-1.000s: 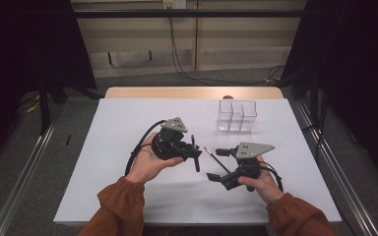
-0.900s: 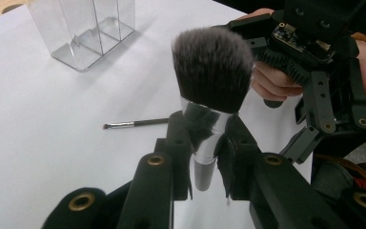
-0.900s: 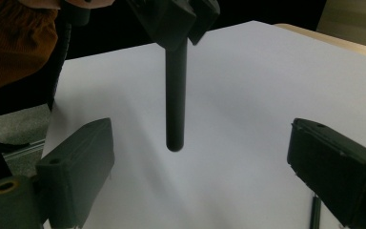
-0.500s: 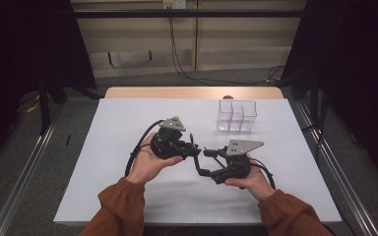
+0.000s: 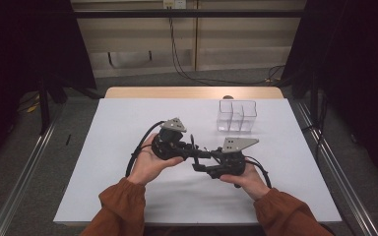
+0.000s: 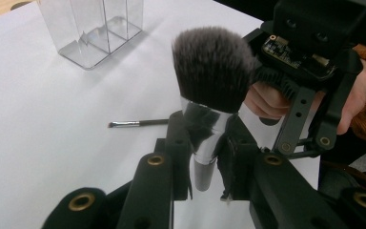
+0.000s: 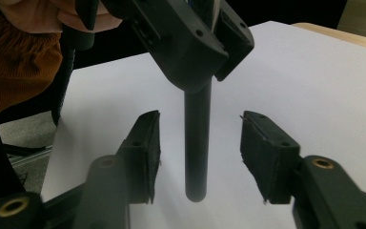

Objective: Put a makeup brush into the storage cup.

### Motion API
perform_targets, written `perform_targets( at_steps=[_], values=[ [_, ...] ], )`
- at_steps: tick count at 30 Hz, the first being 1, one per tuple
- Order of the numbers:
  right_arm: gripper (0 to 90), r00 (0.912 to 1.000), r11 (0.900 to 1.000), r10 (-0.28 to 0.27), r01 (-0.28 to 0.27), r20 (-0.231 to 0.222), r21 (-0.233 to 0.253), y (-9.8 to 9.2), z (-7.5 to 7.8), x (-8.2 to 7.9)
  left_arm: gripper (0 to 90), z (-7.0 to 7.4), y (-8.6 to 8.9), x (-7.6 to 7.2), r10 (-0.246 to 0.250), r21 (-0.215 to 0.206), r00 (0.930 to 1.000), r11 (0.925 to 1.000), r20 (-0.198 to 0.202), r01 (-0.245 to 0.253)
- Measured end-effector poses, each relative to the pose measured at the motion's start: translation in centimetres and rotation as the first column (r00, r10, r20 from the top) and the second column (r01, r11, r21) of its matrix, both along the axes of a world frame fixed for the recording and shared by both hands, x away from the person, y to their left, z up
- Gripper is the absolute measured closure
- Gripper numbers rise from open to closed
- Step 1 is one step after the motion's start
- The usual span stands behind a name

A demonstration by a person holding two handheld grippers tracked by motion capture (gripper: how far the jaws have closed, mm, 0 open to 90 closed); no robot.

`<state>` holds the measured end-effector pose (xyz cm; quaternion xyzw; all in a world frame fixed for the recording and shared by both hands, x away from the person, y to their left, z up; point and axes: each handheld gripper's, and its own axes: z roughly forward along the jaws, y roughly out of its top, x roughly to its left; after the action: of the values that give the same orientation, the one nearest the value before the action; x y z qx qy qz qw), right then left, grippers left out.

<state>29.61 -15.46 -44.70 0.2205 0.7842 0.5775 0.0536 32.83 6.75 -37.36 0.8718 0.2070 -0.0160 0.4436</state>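
A fat makeup brush (image 6: 212,67) with dark bristles, a silver ferrule and a black handle (image 7: 198,143) stands in my left gripper (image 6: 205,157), which is shut on the ferrule. In the high view the left gripper (image 5: 192,147) is held above the table's middle, pointing right. My right gripper (image 5: 200,164) meets it from the right. Its jaws stand open on either side of the brush handle without touching it, as the right gripper view (image 7: 202,157) shows. The right gripper's body (image 6: 310,71) looms just behind the bristles.
A clear plastic organiser (image 5: 237,116) with several compartments stands at the back right of the white table (image 5: 128,118); it also appears as the clear organiser (image 6: 93,28) ahead. A thin small brush (image 6: 138,123) lies flat on the table beneath the grippers.
My right gripper has moved left and up to the left gripper, so its open jaws now flank the brush handle. The left gripper has barely moved.
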Motion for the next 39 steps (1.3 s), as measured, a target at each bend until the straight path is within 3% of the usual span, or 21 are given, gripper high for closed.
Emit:
perform_targets(
  at_steps=[7,18,33,39],
  values=[
    [70.9,0.9998,1.0,0.019,-0.019,0.01,0.003,-0.07,0.13,0.07,76.0,-0.09,-0.18,0.01,-0.004,-0.01,1.0,0.9999,-0.005,0.004],
    [79.6,0.9997,1.0,0.022,-0.022,-0.009,0.01,-0.15,-0.06,0.22,76.0,-0.36,-0.43,-0.03,-0.01,-0.003,0.9999,0.9999,-0.003,0.01],
    [80.4,0.9999,1.0,0.016,-0.016,-0.004,0.008,-0.35,-0.03,0.16,75.3,-0.72,-0.36,0.0,-0.012,-0.034,0.9998,0.9993,0.013,0.013],
    [80.4,1.0,1.0,0.008,-0.008,-0.002,0.007,-0.44,0.01,0.18,70.7,-0.93,-0.44,-0.22,0.005,-0.045,0.9986,0.999,0.053,-0.003]
  ],
)
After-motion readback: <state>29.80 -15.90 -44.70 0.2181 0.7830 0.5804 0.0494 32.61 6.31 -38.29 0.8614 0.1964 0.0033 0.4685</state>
